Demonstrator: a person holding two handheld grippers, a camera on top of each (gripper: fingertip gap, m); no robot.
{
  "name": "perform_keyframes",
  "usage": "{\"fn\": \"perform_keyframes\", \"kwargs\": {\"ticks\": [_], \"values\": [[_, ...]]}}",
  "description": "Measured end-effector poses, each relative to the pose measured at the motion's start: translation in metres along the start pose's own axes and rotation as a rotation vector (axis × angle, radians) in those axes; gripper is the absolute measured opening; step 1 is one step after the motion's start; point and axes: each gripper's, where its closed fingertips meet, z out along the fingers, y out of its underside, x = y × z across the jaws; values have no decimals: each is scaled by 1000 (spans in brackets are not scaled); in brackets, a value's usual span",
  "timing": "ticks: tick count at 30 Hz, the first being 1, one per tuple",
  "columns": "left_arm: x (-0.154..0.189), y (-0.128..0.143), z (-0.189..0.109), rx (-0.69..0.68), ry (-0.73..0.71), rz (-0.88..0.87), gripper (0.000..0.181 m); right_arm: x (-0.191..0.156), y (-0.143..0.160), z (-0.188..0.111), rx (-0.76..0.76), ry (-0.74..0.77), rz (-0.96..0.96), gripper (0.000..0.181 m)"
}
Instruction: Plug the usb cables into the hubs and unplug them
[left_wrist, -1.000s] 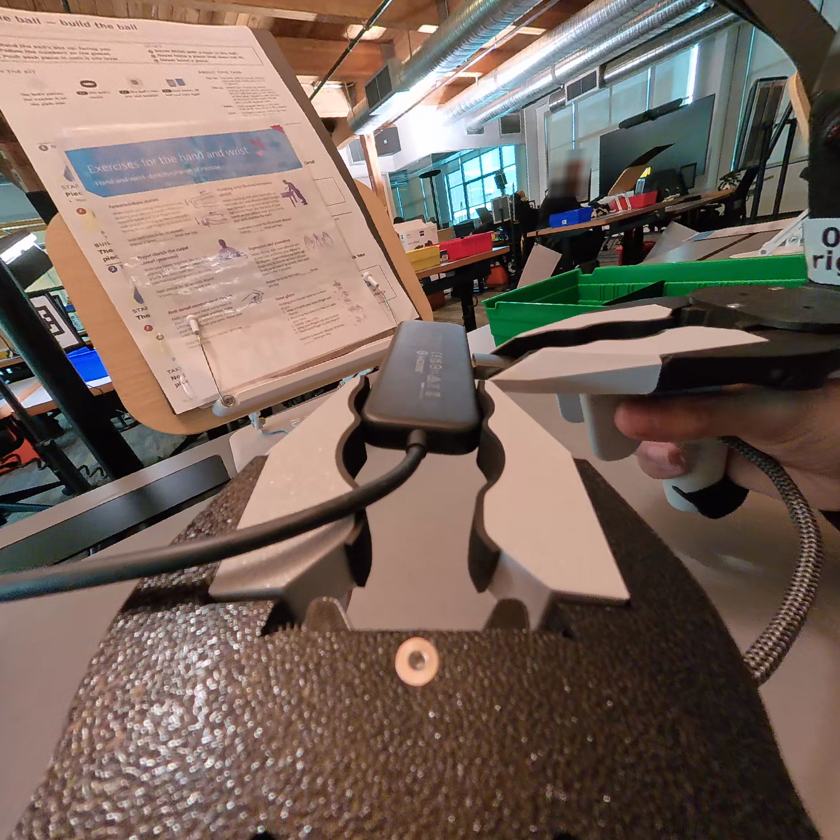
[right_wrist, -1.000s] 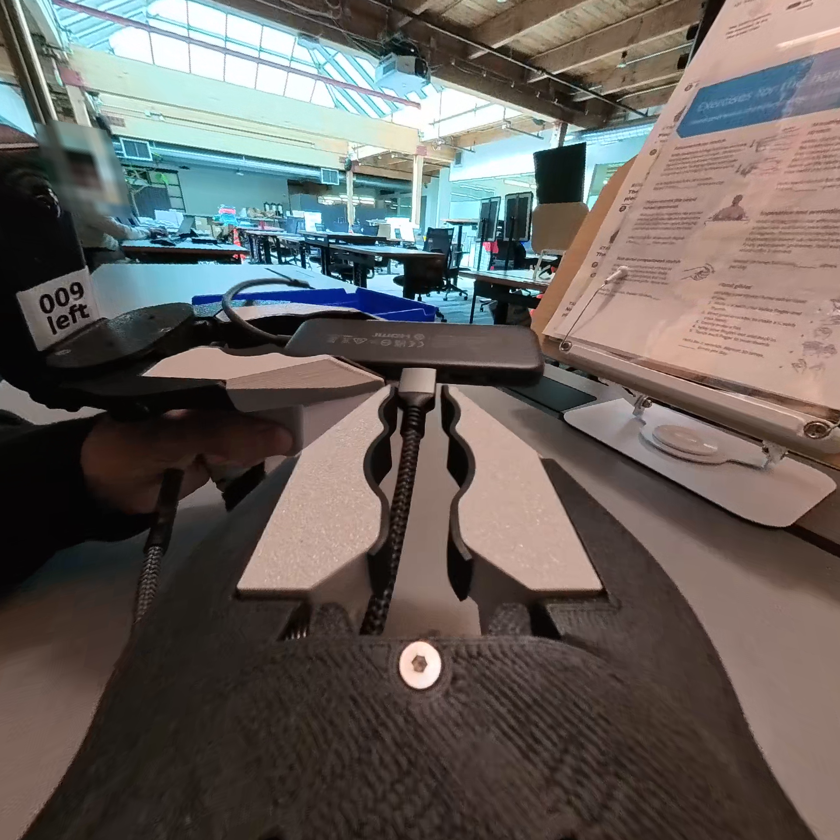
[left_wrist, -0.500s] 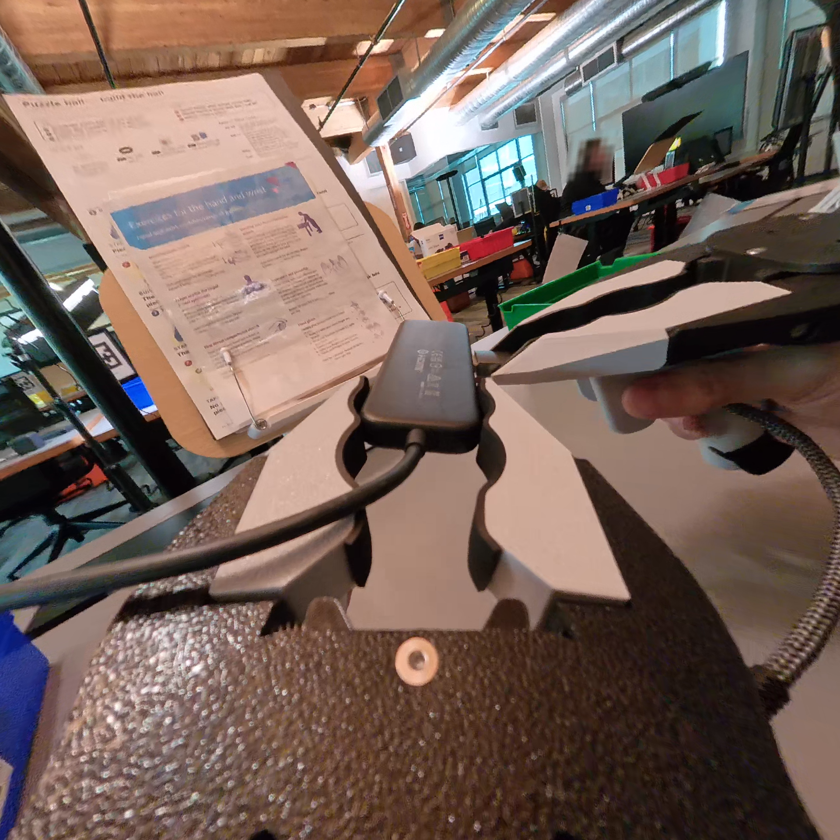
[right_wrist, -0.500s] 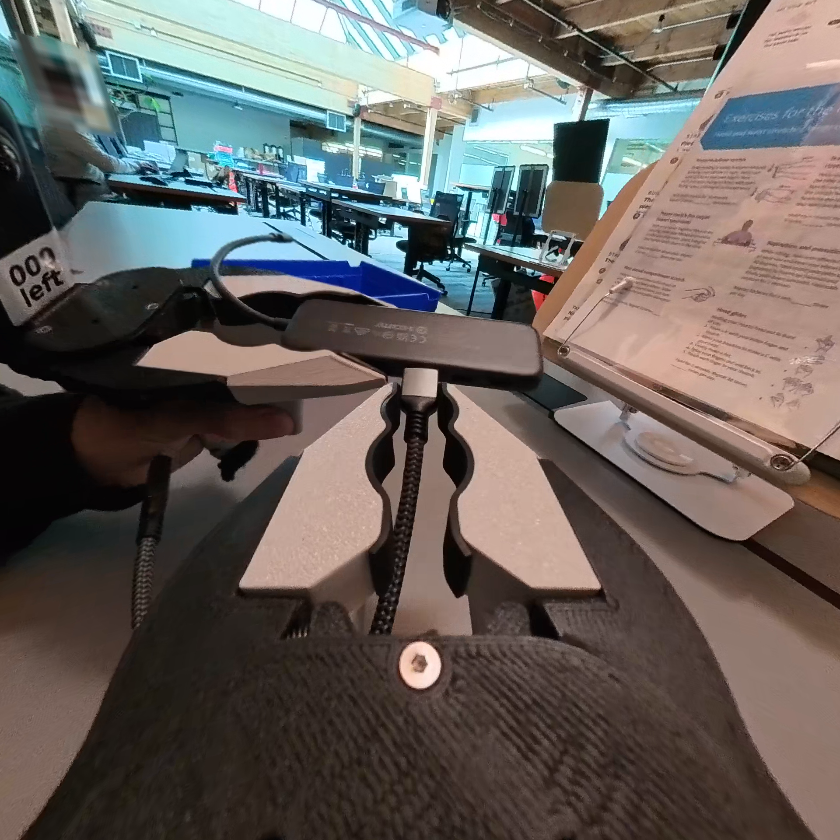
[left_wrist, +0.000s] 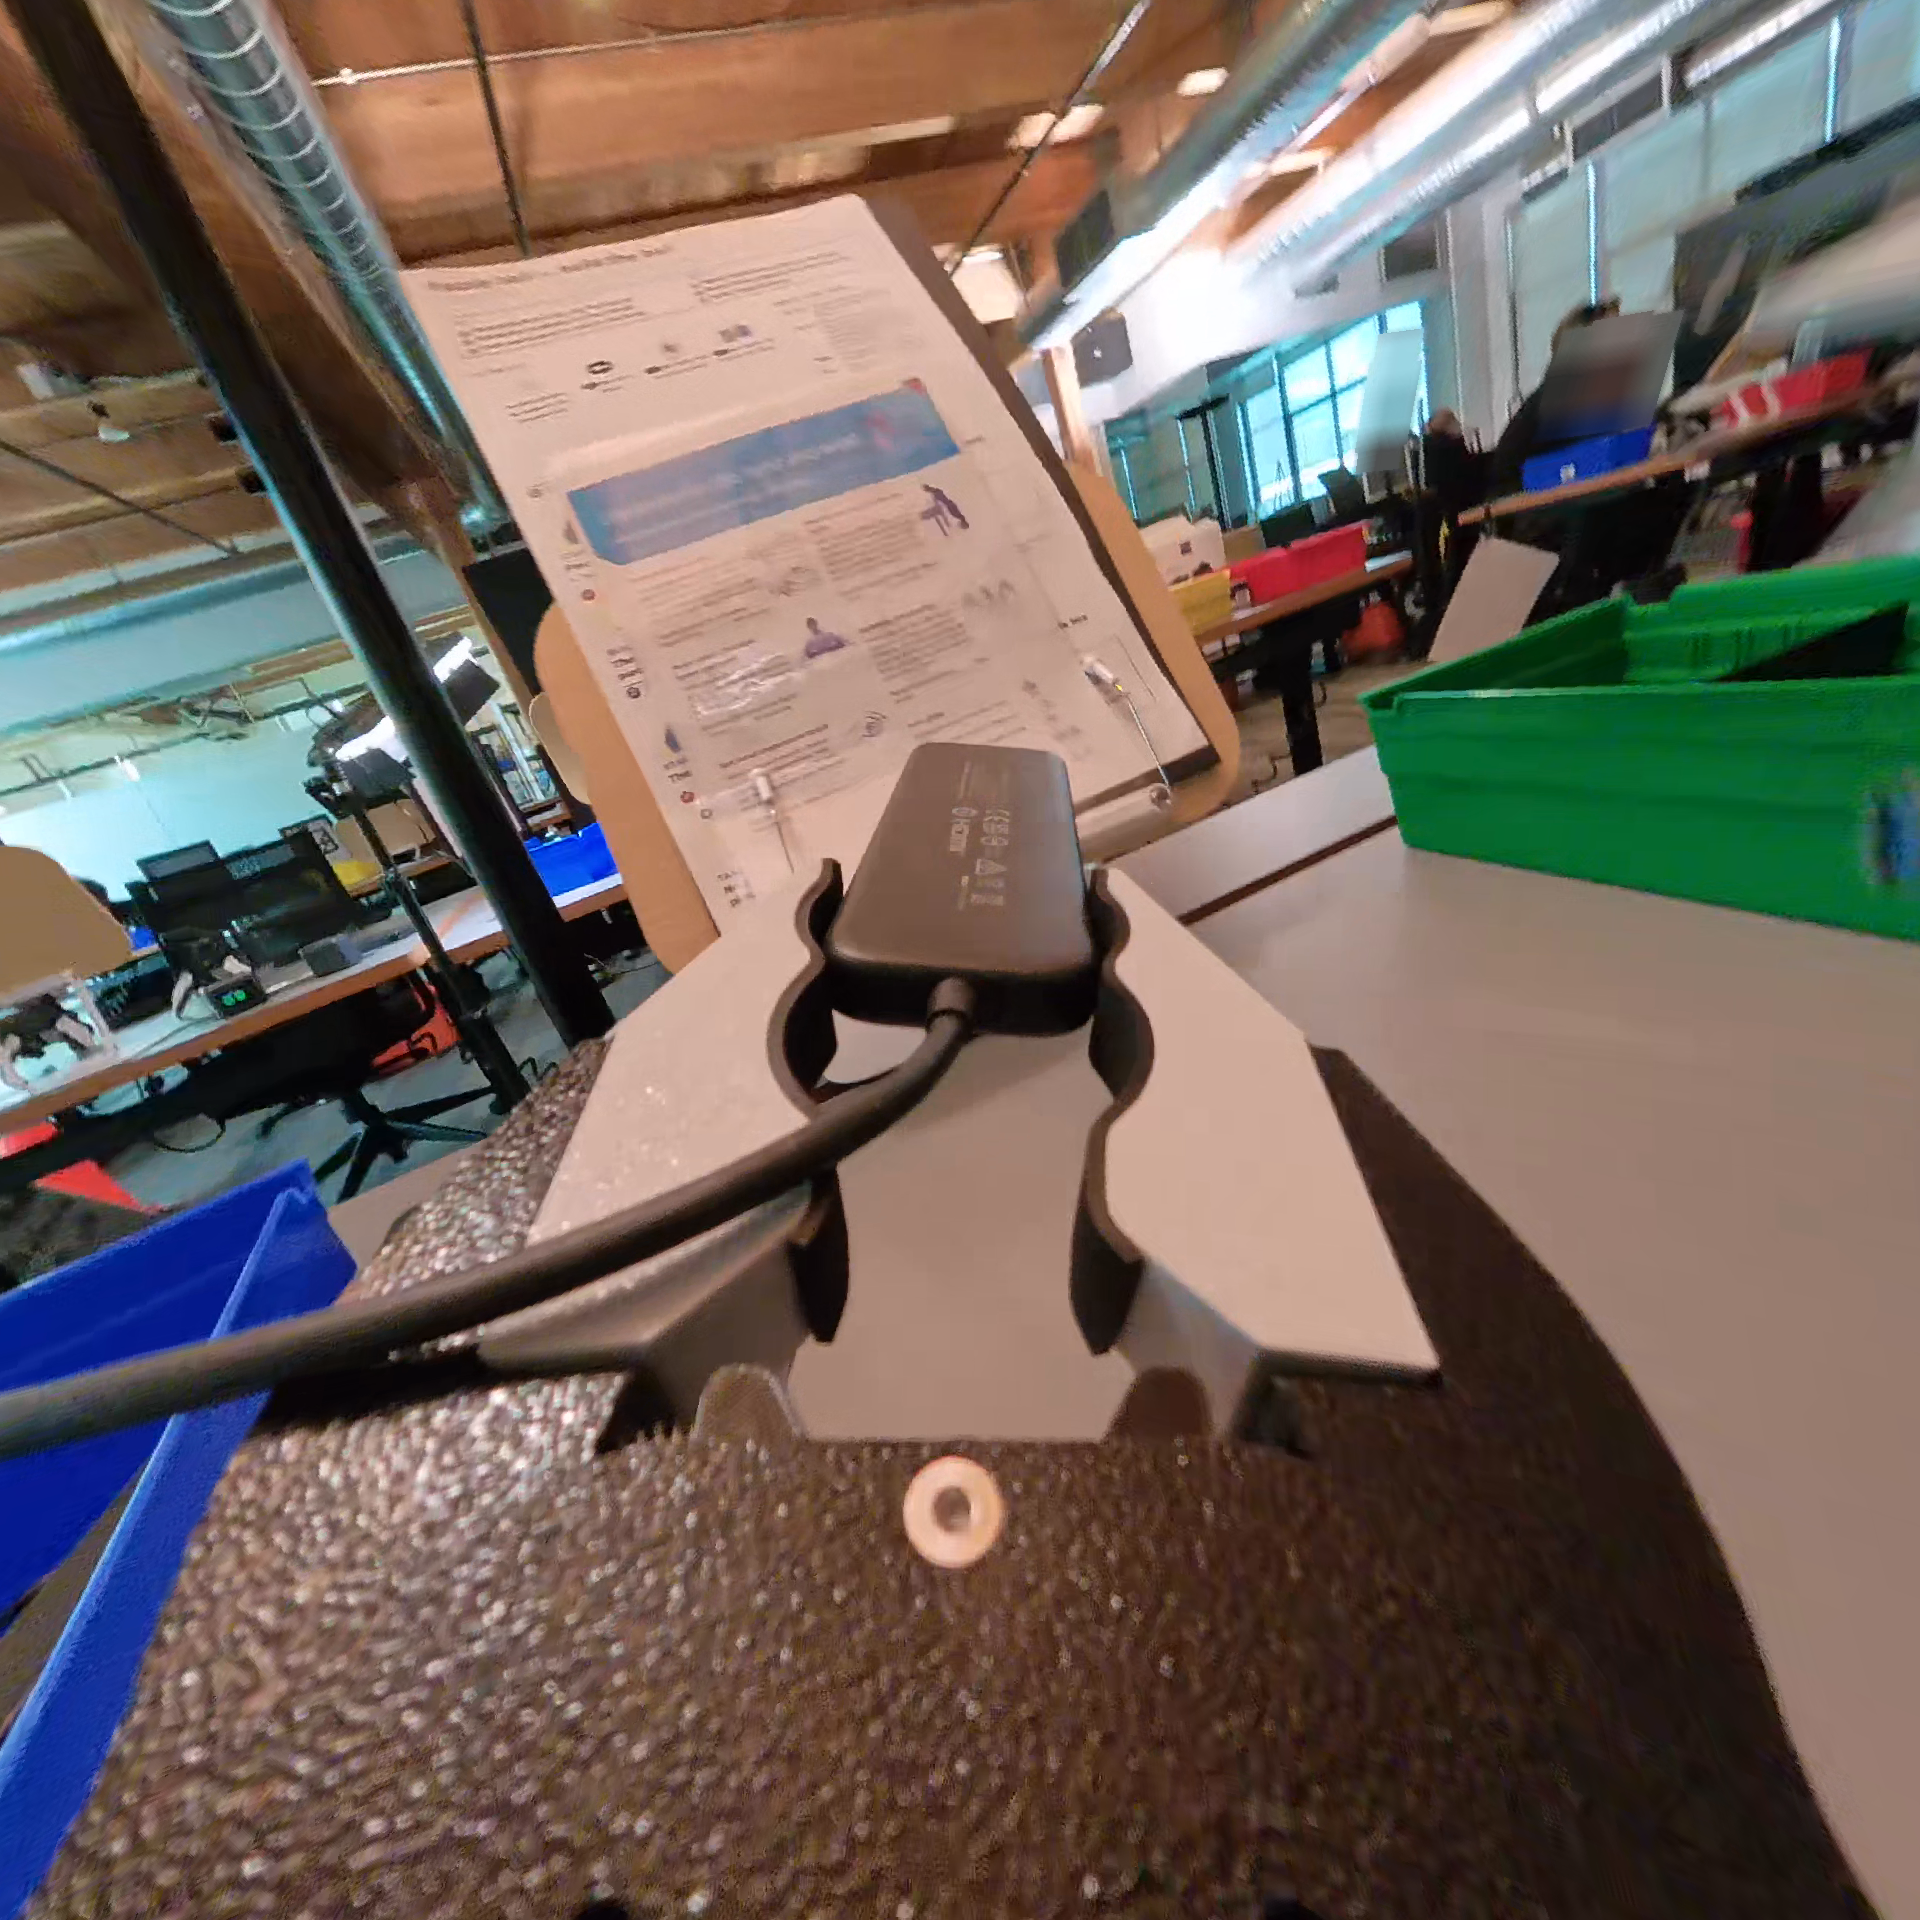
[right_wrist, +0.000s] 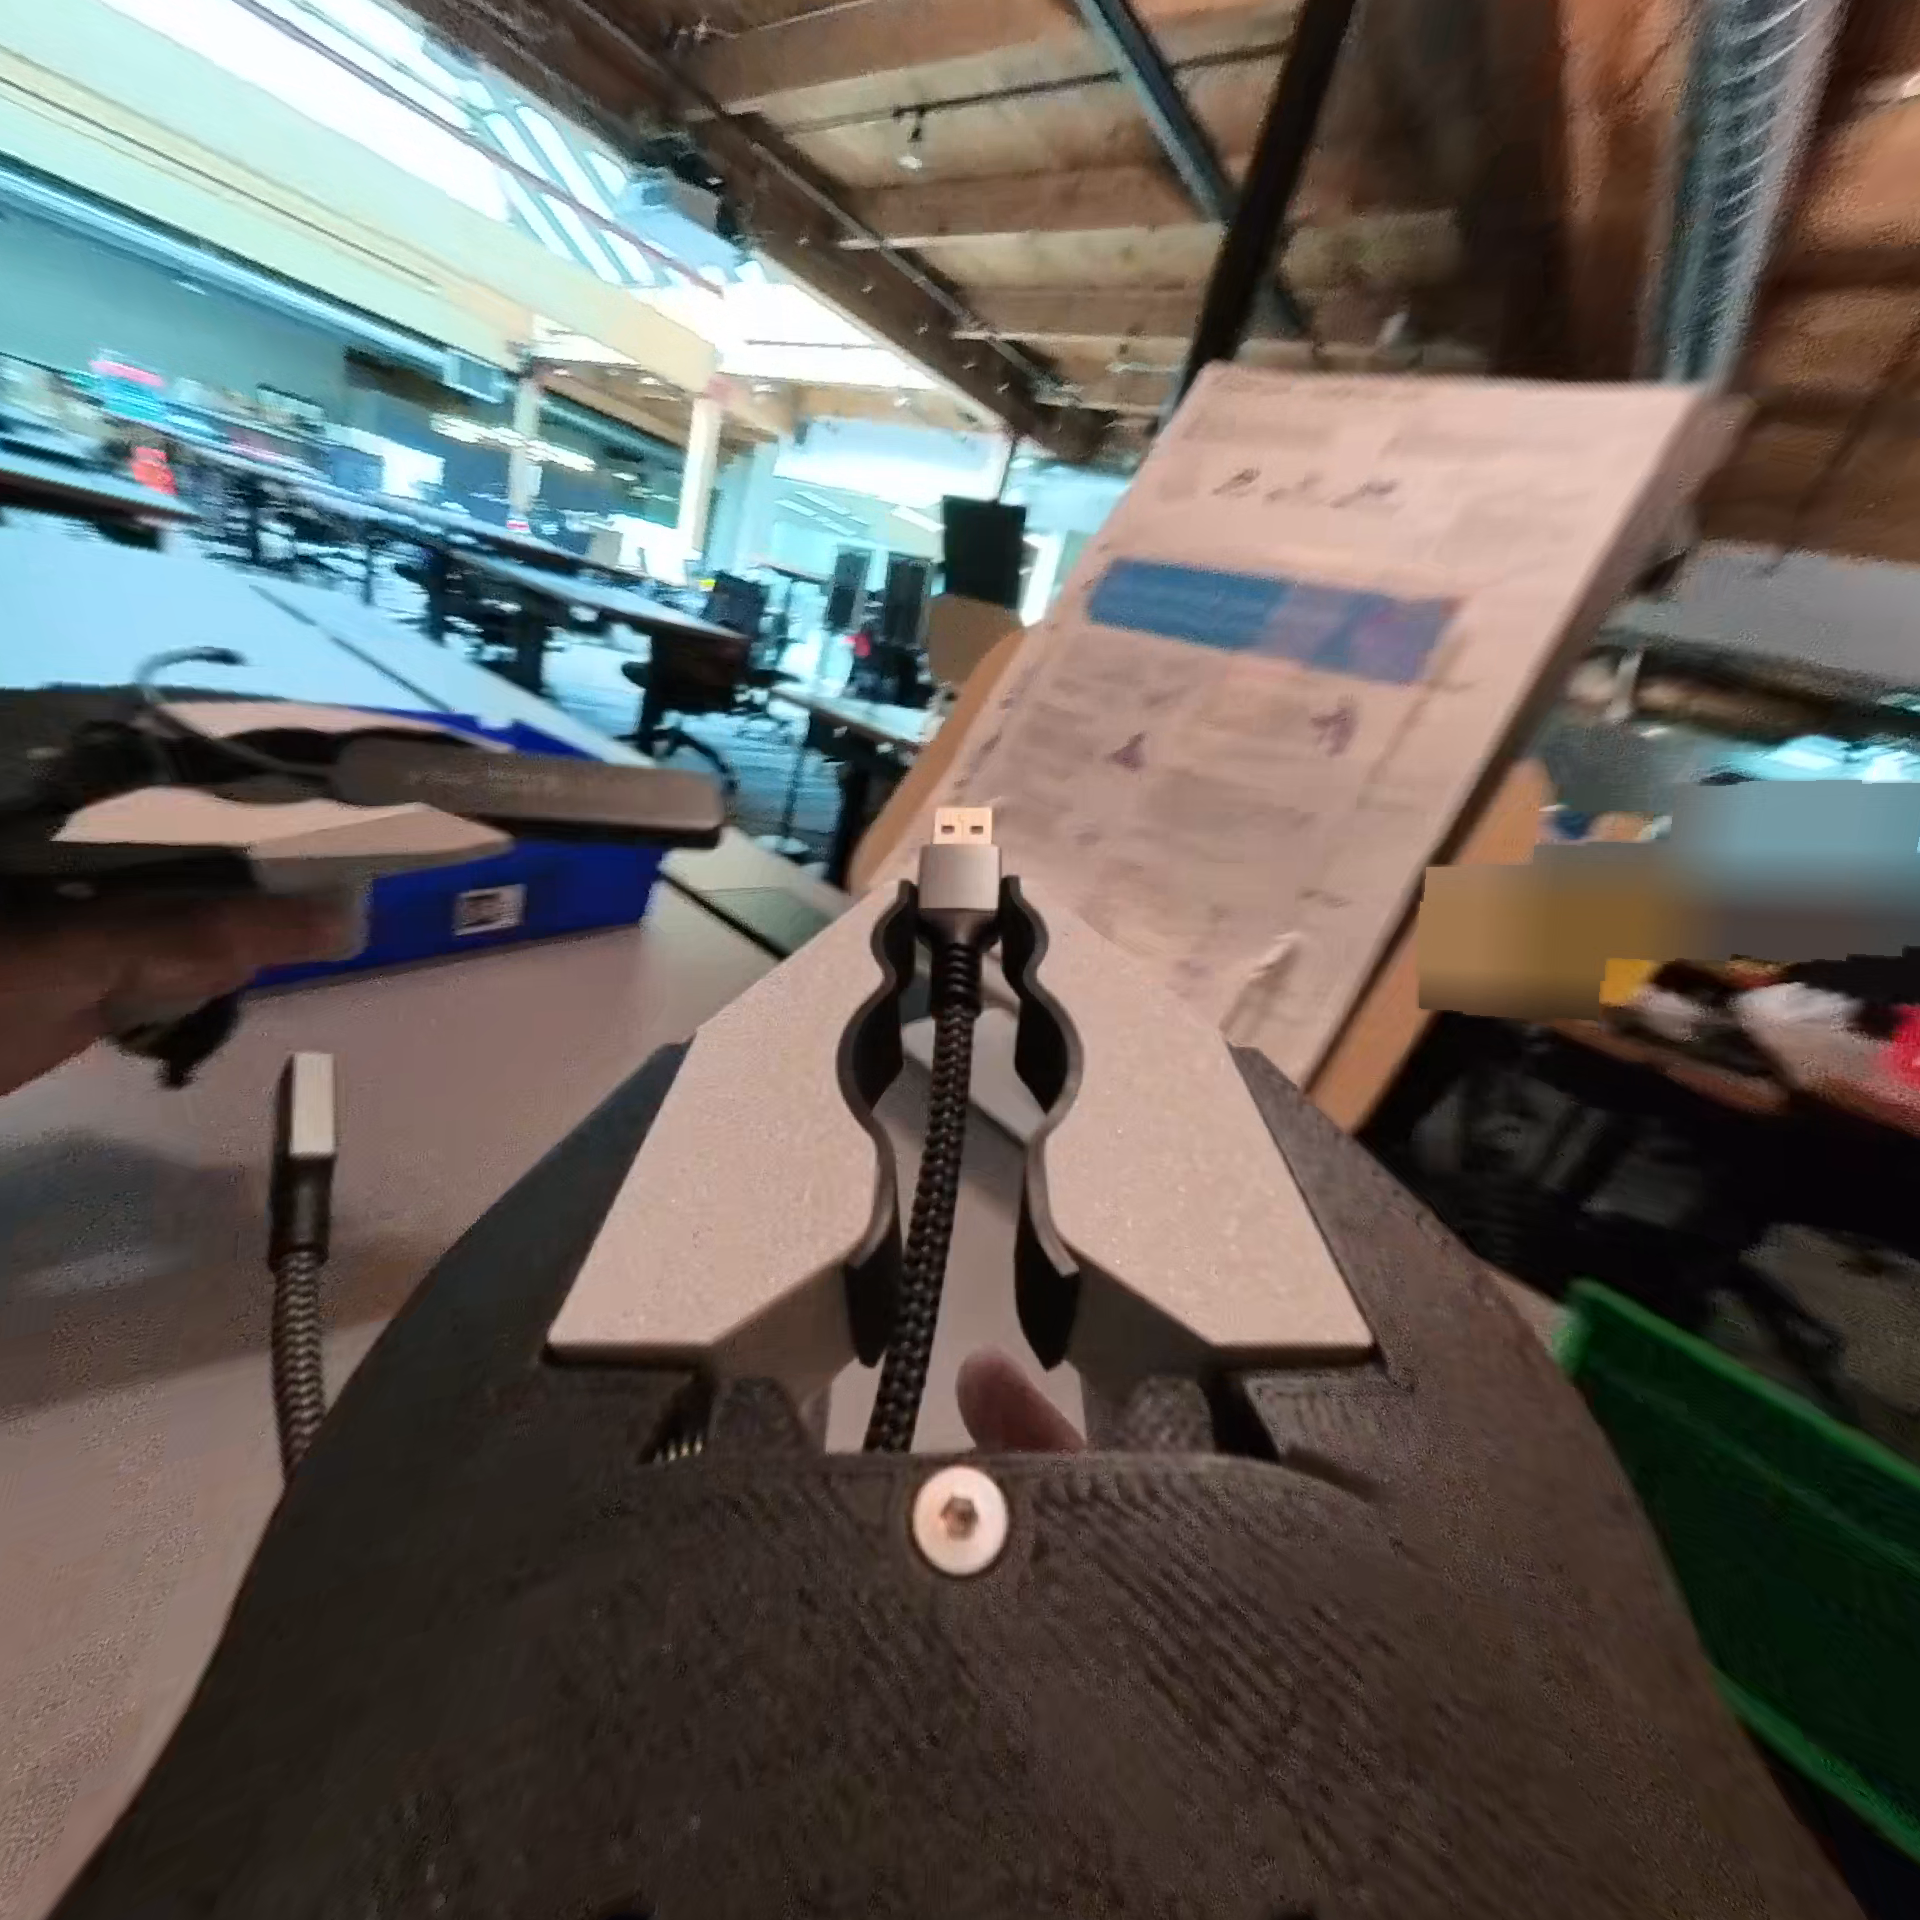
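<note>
My left gripper (left_wrist: 961, 914) is shut on a dark grey USB hub (left_wrist: 966, 852) and holds it above the grey table; the hub's own black lead (left_wrist: 520, 1278) trails off to the left. My right gripper (right_wrist: 958, 914) is shut on a braided USB cable (right_wrist: 930, 1174) just behind its silver plug (right_wrist: 961, 862), whose metal tip is bare and points forward. In the right wrist view the left gripper with the hub (right_wrist: 520, 784) is off to the left, apart from the plug. The cable's other plug (right_wrist: 310, 1107) hangs at the left.
A tilted document stand with printed sheets (left_wrist: 790, 551) stands behind the hub. A green bin (left_wrist: 1662, 748) sits at the right on the table (left_wrist: 1558, 1091), a blue bin (left_wrist: 135, 1340) at the left. A black pole (left_wrist: 312, 520) rises at the left.
The plug was in the hub's side; now it is out and the two grippers have moved apart. The right gripper has left the left wrist view. Both views have swung.
</note>
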Motion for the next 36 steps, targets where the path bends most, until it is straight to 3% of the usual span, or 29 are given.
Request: {"fn": "perform_keyframes", "kwargs": {"ticks": [3,6,9,12,16,22,27,31,33,36], "values": [[14,1,2,-5,48,13,45,70,-42,-43,36,177,-152,14],[18,2,3,-11,71,4,45,141,-55,-80,-56,374,-390,14],[18,1,4,-13,81,-23,45,192,-39,-101,-188,461,-495,15],[17,3,4,-13,80,-30,45,226,3,-113,-347,542,-538,15],[20,5,4,-14,95,-36,45,229,63,-115,-480,522,-451,15],[21,10,5,-25,105,-49,45,205,134,-116,-729,352,-389,15],[23,11,6,-29,114,-62,45,192,163,-125,-849,139,-274,15],[23,12,6,-30,118,-67,45,188,177,-134,-969,5,-323,16],[23,13,6,-33,120,-73,45,199,168,-134,-992,39,-397,37],[23,14,6,-39,123,-85,45,207,148,-133,-983,76,-390,45]]}}
